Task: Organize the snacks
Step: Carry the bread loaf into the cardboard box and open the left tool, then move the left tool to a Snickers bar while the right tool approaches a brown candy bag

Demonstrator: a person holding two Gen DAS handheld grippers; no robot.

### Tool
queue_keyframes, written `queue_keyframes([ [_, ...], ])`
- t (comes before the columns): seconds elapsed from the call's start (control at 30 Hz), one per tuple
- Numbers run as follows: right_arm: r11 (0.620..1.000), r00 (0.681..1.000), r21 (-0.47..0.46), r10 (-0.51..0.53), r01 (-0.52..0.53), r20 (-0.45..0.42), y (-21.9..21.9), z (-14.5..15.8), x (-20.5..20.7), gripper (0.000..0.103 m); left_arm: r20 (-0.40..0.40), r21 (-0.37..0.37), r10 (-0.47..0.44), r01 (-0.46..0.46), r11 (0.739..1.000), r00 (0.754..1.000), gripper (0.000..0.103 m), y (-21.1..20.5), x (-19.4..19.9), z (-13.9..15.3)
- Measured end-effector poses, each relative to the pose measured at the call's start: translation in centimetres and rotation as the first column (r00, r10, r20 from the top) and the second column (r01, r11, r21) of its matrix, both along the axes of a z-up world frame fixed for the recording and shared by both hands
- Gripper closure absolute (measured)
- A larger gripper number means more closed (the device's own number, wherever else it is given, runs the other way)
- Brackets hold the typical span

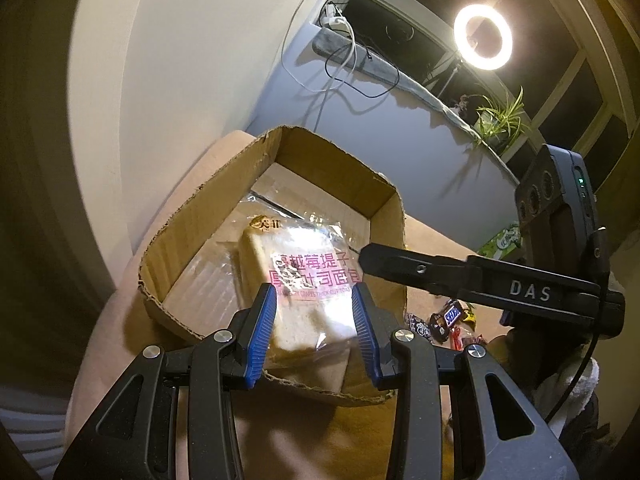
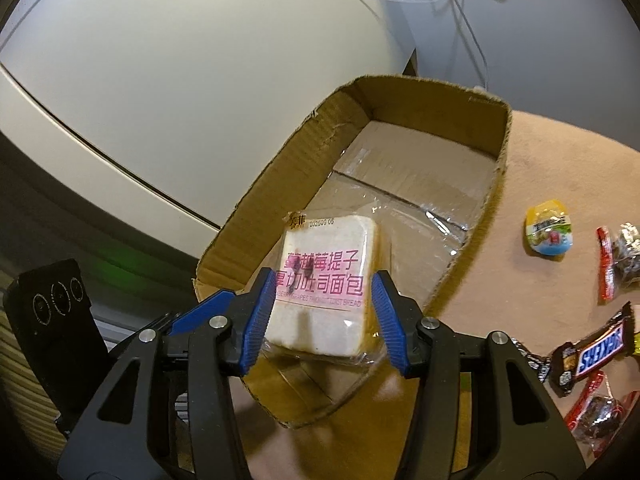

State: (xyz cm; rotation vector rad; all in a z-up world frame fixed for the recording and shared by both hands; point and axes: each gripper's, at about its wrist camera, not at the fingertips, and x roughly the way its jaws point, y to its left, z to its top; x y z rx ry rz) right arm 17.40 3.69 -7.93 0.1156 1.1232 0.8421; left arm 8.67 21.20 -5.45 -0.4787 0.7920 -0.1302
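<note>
A: Step in hand, I'd judge: boxing the clear-wrapped slice of white toast bread with pink lettering (image 2: 326, 292). It lies inside the shallow brown cardboard box (image 2: 404, 92), near corner. Right gripper (image 2: 320, 312) jaws spread, pads clear of the wrapper. Left gripper (image 1: 316, 336) likewise released, hovering over it

B: Next calls for turning to the loose snacks on the pink cloth – brown Snickers bar (image 2: 596, 354), yellow egg-shaped pack (image 2: 548, 228). Box wall stands between

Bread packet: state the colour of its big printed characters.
Pink, on the clear wrap of the bread packet; clearest in the right wrist view.
</note>
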Motion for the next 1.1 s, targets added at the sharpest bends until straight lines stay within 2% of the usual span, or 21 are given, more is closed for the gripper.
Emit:
queue_keyframes([
  [0.17,1.0,0.999,-0.001,0.003,-0.003,0.038,-1.3,1.2,-0.8,0.049,0.021,0.014,0.008,-0.008,1.0,1.0,0.067,-0.5,-0.8,0.6],
  [0.33,1.0,0.995,-0.018,-0.018,0.02,0.102,-3.5,2.0,-1.5,0.035,0.062,0.019,0.002,-0.003,1.0,0.998,0.063,-1.5,-1.6,1.2],
  [0.4,0.999,0.991,-0.037,-0.021,0.026,0.131,-4.9,2.1,-1.9,0.032,0.057,0.029,-0.01,0.009,1.0,0.998,0.063,-2.2,-1.7,1.3],
  [0.77,0.977,0.979,-0.176,-0.091,0.124,0.185,-15.5,0.4,-2.2,0.031,0.04,0.088,-0.129,0.125,0.988,0.991,0.057,-8.0,-3.2,1.4],
  [0.97,0.955,0.976,-0.237,-0.139,0.177,0.167,-21.0,-1.3,-1.8,0.03,-0.001,0.108,-0.255,0.253,0.961,0.967,0.057,-12.9,-3.8,0.6],
  [1.1,0.946,0.98,-0.281,-0.116,0.159,0.165,-22.1,-2.5,-1.9,0.03,-0.038,0.129,-0.34,0.342,0.931,0.94,0.057,-16.3,-3.7,-0.2],
])
